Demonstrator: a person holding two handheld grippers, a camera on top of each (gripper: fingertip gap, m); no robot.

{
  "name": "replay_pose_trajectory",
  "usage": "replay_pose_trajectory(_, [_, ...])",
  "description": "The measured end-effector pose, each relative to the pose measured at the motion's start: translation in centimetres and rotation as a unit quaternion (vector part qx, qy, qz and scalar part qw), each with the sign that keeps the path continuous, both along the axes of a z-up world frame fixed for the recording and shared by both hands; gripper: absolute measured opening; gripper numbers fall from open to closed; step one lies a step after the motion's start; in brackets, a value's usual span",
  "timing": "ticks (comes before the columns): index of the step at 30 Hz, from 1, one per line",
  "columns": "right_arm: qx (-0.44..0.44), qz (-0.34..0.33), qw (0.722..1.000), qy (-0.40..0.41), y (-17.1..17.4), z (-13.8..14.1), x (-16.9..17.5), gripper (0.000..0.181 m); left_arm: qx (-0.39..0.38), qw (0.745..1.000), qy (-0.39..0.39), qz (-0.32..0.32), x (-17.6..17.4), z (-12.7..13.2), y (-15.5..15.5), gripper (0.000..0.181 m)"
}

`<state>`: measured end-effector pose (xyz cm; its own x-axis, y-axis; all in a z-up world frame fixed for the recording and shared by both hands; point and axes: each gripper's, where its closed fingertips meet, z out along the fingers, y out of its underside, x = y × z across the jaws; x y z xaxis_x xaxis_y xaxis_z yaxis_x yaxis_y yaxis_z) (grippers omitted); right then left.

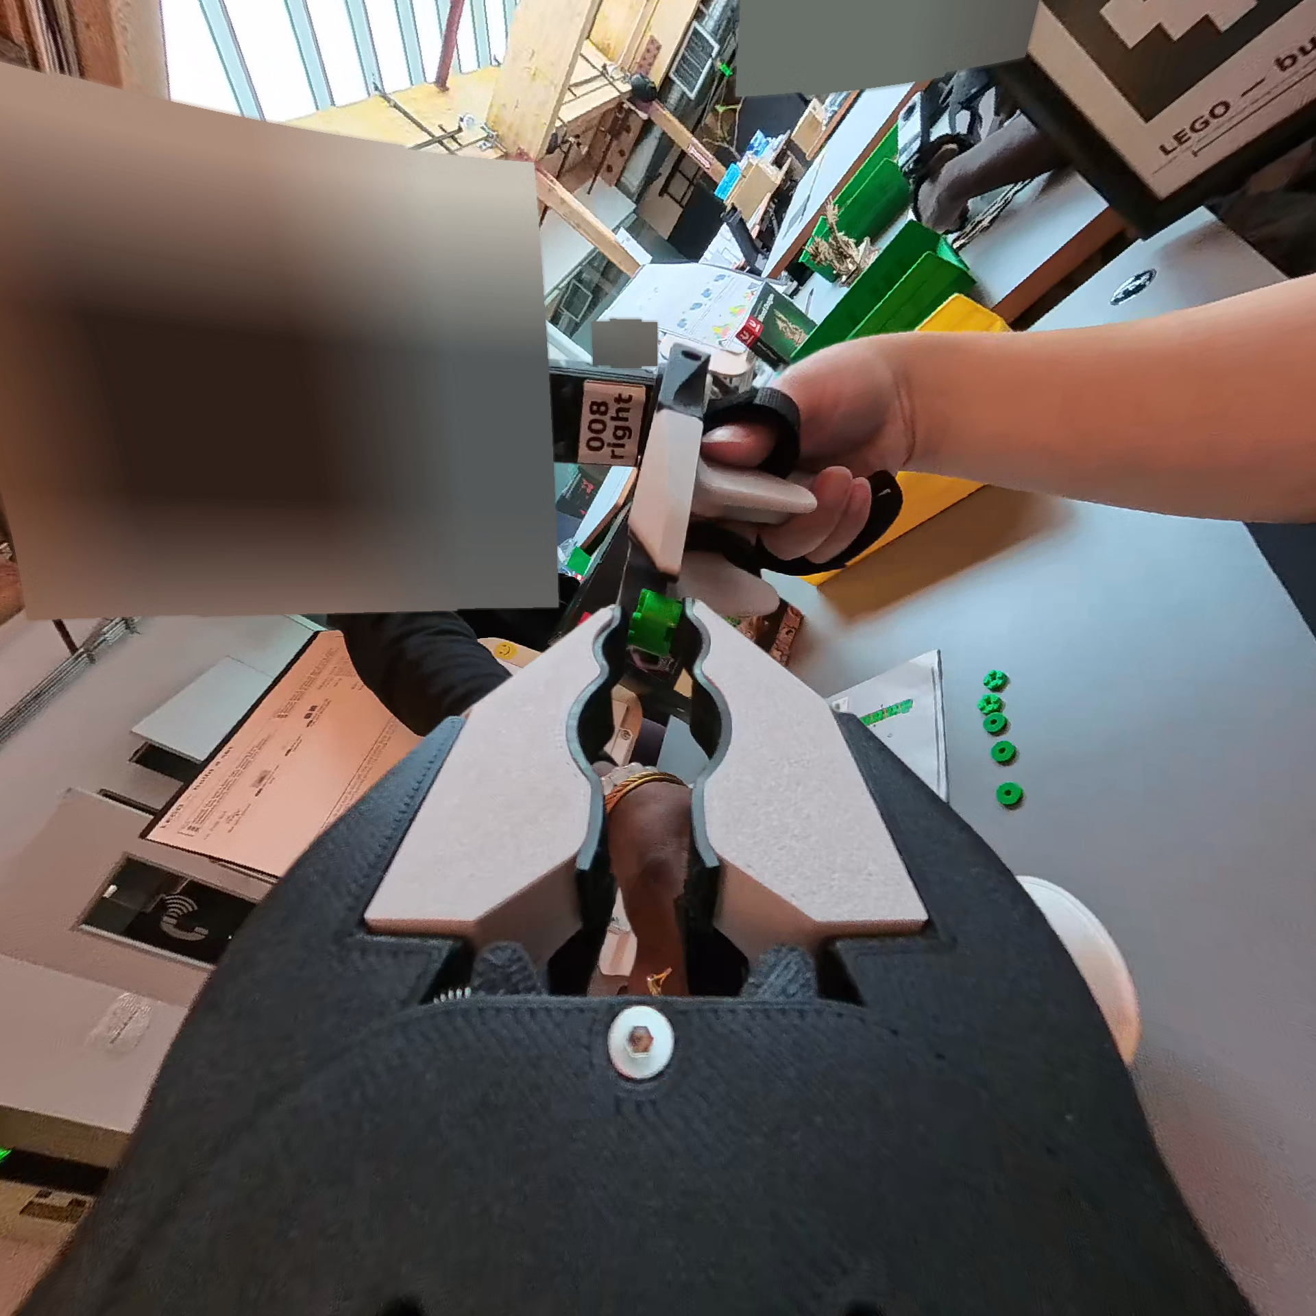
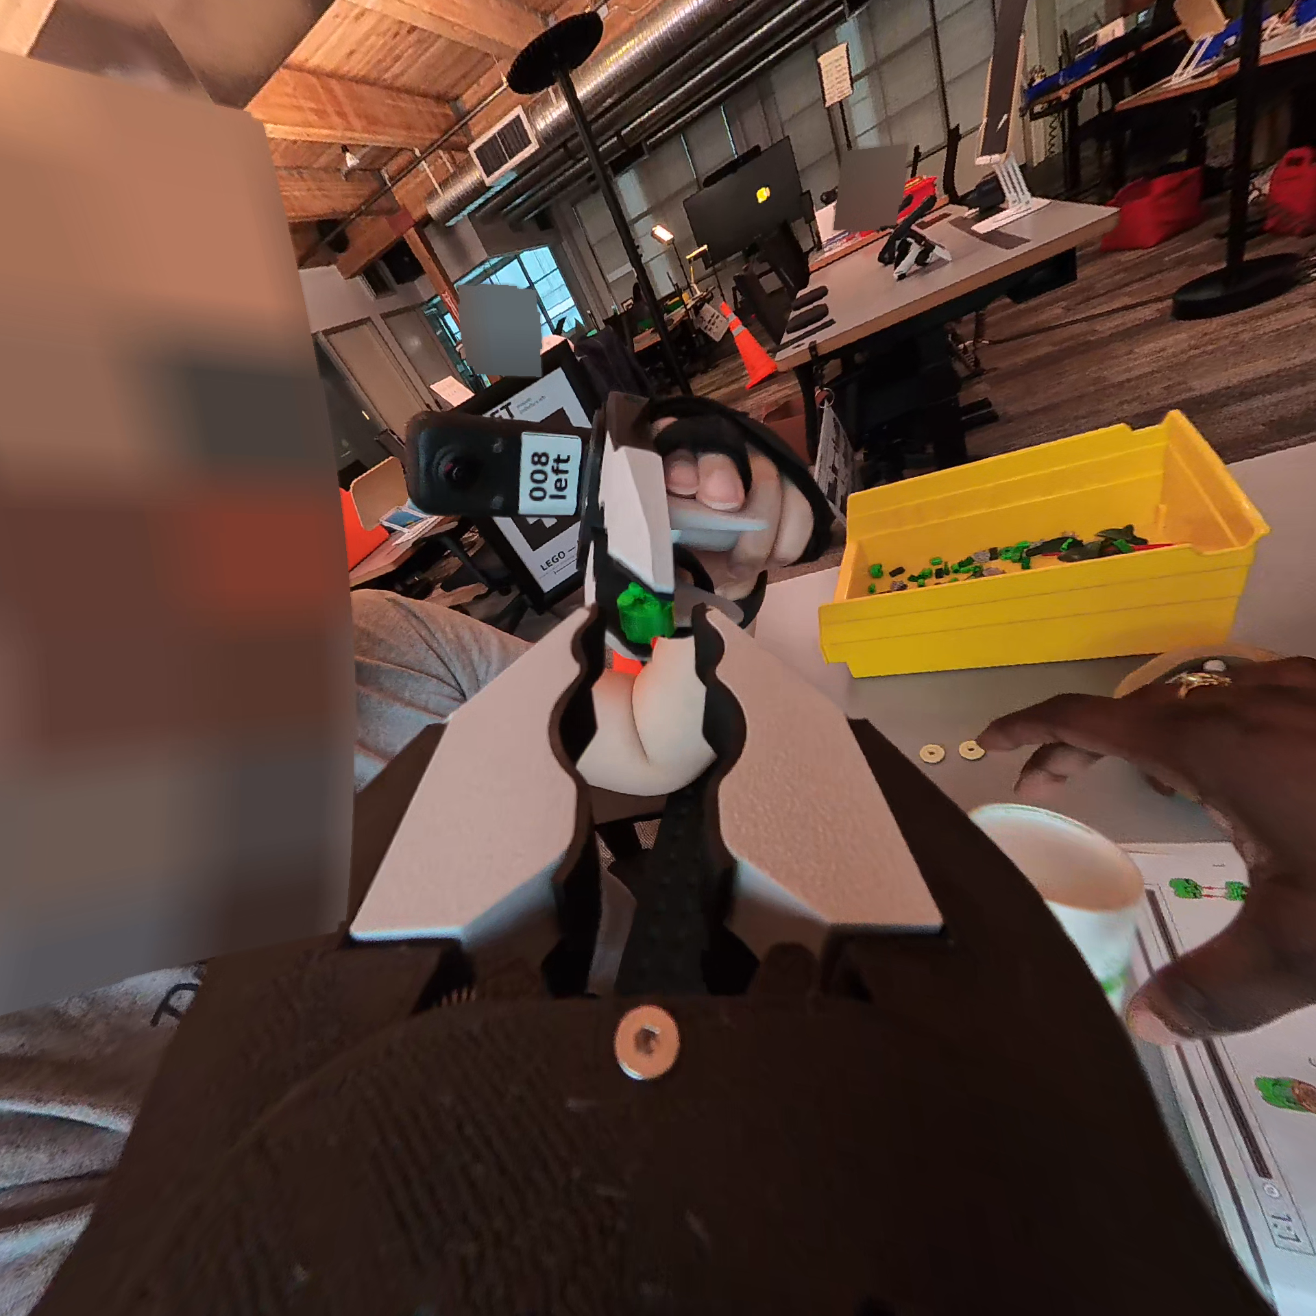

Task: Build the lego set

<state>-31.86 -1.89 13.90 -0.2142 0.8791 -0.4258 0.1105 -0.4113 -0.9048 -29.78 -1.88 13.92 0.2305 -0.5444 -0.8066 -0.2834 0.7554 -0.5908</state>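
Presently my left gripper (image 1: 654,627) and right gripper (image 2: 644,630) both clamp one small bright-green plastic lego assembly (image 1: 654,618) in mid-air, seemingly joining two pieces; next, press squarely. Right of it: loose green round studs (image 1: 1000,733), yellow plastic parts bin (image 2: 1068,612), grey workshop table (image 1: 1139,641).

Right claw (image 2: 651,630) and left claw (image 2: 627,570) tip to tip, pinching green lego piece (image 2: 643,614), yellow bin (image 2: 1032,612) beside
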Motion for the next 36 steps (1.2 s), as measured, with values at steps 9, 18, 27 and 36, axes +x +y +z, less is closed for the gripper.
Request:
replay_pose_trajectory(9, [0.052, -0.024, 0.998, -0.007, 0.1, -0.1, -0.5, 0.016, -0.044, 0.999, -0.009, -0.016, -0.2, 0.0, 0.1, 0.014])
replay_pose_trajectory(18, [0.061, -0.041, 0.997, -0.005, 0.6, 0.0, -0.1, 0.015, -0.083, 0.995, -0.023, -0.04, -1.0, 0.4, -0.3, 0.019])
replay_pose_trajectory(27, [0.085, -0.029, 0.996, -0.021, 0.2, -0.5, -0.1, 0.015, -0.118, 0.992, -0.008, -0.046, -0.9, -0.2, -0.3, 0.03])
replay_pose_trajectory(36, [0.073, 0.037, 0.996, -0.041, -2.3, -1.0, -0.5, 0.016, -0.142, 0.986, 0.02, -0.082, -1.9, 0.2, -3.3, 0.03])
